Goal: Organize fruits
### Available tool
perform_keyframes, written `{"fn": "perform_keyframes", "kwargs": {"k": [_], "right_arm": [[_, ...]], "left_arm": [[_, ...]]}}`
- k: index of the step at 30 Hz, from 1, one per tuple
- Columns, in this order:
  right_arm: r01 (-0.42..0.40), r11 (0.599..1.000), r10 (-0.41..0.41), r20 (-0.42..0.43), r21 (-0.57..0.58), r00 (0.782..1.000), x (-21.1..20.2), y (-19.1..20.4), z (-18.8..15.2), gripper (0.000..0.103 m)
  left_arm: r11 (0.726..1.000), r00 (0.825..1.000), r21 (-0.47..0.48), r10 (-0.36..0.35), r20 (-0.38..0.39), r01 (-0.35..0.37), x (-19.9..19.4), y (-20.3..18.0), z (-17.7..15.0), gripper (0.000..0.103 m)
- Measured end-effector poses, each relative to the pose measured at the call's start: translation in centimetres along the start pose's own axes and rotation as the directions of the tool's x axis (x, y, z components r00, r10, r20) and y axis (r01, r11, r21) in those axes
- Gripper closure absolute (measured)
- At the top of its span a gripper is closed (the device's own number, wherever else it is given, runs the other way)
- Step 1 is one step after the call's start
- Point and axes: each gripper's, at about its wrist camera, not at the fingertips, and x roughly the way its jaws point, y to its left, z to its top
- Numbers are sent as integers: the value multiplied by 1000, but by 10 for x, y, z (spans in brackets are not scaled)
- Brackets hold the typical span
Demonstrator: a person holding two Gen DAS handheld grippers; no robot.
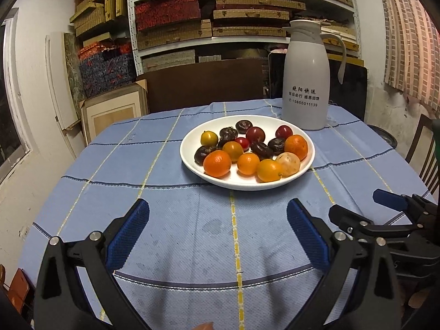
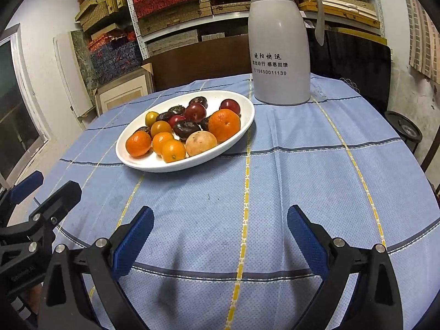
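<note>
Both black tongs with blue pads, left (image 1: 218,228) and right (image 2: 220,233), wide open, empty, waiting near round white plate (image 2: 132,159) piled with mixed fruits (image 2: 181,130).

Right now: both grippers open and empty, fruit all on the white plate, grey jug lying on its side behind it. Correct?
One thing is off: the grey jug stands upright on the tablecloth, as the right wrist view shows. The rest holds: left gripper and right gripper are open and empty, and the fruit is on the white plate.
</note>
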Motion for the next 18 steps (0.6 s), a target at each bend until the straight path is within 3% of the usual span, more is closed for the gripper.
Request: {"fn": "perform_keyframes", "kwargs": {"k": [18], "right_arm": [[2,1000,-1,-9,16,1000,2,-2,-1,5]], "left_arm": [[1000,999,-4,-27,-26,27,4,0,-1,5]]}}
